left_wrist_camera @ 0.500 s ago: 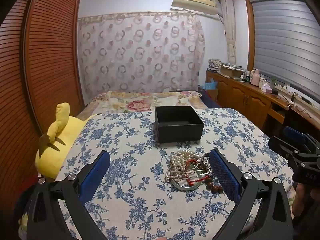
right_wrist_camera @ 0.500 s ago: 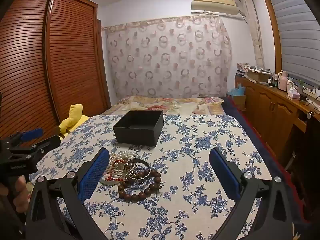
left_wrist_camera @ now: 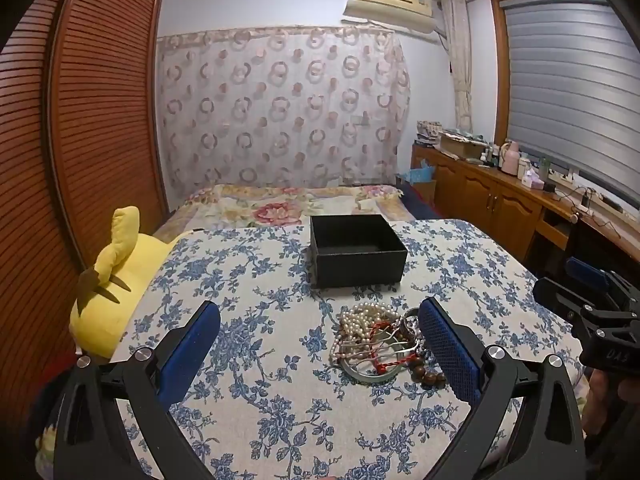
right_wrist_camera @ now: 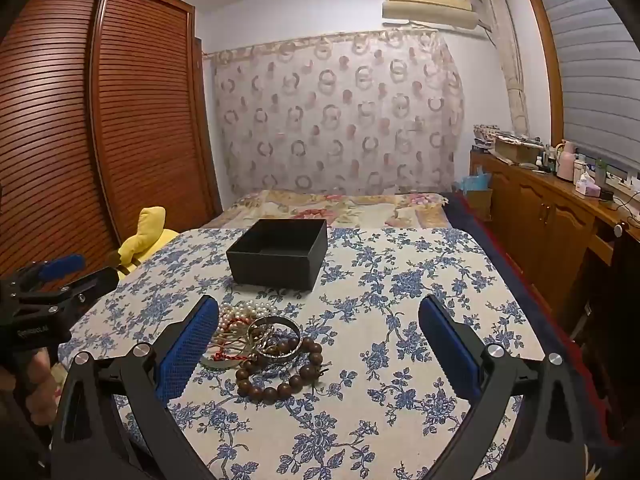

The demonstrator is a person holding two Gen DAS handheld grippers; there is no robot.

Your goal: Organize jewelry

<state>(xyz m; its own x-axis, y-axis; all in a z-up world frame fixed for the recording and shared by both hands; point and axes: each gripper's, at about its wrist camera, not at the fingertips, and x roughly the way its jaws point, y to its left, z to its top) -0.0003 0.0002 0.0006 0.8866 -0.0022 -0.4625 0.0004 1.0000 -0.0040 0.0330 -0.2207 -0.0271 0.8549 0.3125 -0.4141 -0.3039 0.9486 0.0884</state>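
Observation:
A pile of jewelry (left_wrist_camera: 376, 338) lies on the floral tablecloth: a pearl necklace (left_wrist_camera: 362, 316), a red cord, metal bangles (right_wrist_camera: 276, 338) and a brown wooden bead bracelet (right_wrist_camera: 280, 372). An open, empty black box (left_wrist_camera: 356, 250) stands just behind the pile; it also shows in the right wrist view (right_wrist_camera: 280, 252). My left gripper (left_wrist_camera: 320, 344) is open, and the pile sits beside its right finger. My right gripper (right_wrist_camera: 320, 344) is open and the pile lies by its left finger. Each gripper shows at the edge of the other's view.
A yellow plush toy (left_wrist_camera: 116, 280) sits at the table's left edge. A bed (left_wrist_camera: 292, 204) lies behind the table. A wooden wardrobe (right_wrist_camera: 100, 120) stands on the left. A cluttered wooden cabinet (left_wrist_camera: 500, 192) runs along the right.

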